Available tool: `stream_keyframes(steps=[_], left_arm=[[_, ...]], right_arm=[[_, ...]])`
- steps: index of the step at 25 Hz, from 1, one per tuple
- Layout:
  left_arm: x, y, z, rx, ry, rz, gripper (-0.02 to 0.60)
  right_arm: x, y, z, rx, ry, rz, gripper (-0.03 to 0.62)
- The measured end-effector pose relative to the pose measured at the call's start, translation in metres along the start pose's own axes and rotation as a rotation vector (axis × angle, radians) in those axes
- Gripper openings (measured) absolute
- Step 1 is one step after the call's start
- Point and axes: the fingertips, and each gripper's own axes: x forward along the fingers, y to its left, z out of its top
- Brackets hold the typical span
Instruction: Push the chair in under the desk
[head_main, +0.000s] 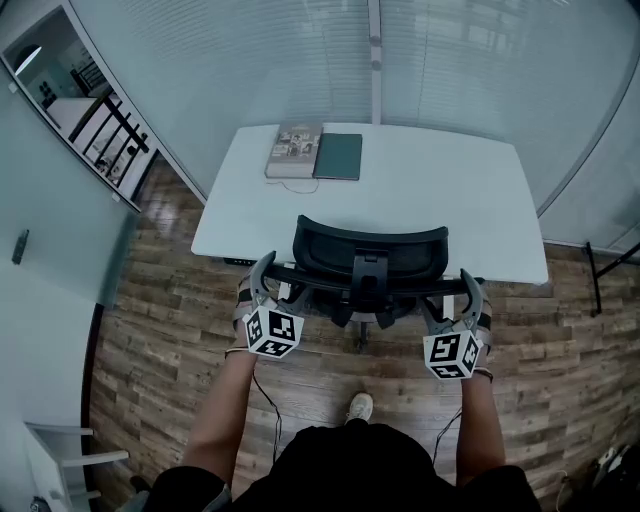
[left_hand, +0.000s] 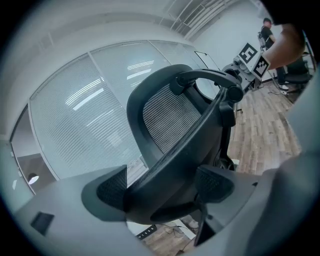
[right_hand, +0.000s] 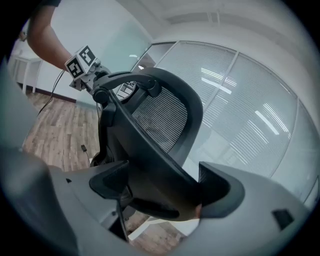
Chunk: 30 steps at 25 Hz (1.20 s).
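Note:
A black mesh-backed office chair (head_main: 370, 250) stands at the near edge of the white desk (head_main: 440, 190), its backrest toward me and its seat mostly under the desktop. My left gripper (head_main: 262, 274) is shut on the left end of the chair's rear cross bar, and my right gripper (head_main: 470, 288) is shut on the right end. In the left gripper view the bar (left_hand: 170, 165) fills the gap between both pads of the left gripper (left_hand: 162, 187). The right gripper view shows the right gripper (right_hand: 162, 185) clamped on the same bar (right_hand: 150, 165).
Two books (head_main: 295, 150) and a green notebook (head_main: 339, 156) lie at the desk's far edge. A glass wall with blinds (head_main: 480, 60) runs behind the desk. A black stand leg (head_main: 595, 275) is at the right, a white frame (head_main: 60, 460) at lower left, and my shoe (head_main: 360, 407) on the wooden floor.

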Motion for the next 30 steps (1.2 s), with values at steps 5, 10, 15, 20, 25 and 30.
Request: stream_keyframes(steps=[5,10,15,20,25,30], left_arm=[[0.0002,0.0011,0.0016,-0.002,0.013,0.017,0.428],[0.0023,0.0021,0.0010,0.001,0.016,0.038,0.428],[0.0047,0.0068,0.0007,0.015,0.027,0.058,0.429],[0.0057,0.0080,0.0027,0.021,0.009,0.077,0.428],[0.0054,0.0075,0.0028,0.018,0.006,0.073,0.429],[0.0051,0.0081,0.0017,0.020,0.011,0.072,0.428]], right_arm=[[-0.0023,0.0002,-0.0013,-0.041,-0.012,0.013,0.428],[-0.0011,-0.0023,-0.0003,-0.032,-0.030,-0.006,0.419],[-0.0043,0.0004,0.0023,-0.046,-0.046,-0.008,0.414],[-0.0037,-0.0022,0.0016,-0.042,-0.036,-0.036,0.413],[-0.0036,-0.0030,0.0012,-0.042,-0.032,-0.050,0.413],[-0.0022,-0.0016,0.0027,-0.027,-0.032,-0.033,0.413]])
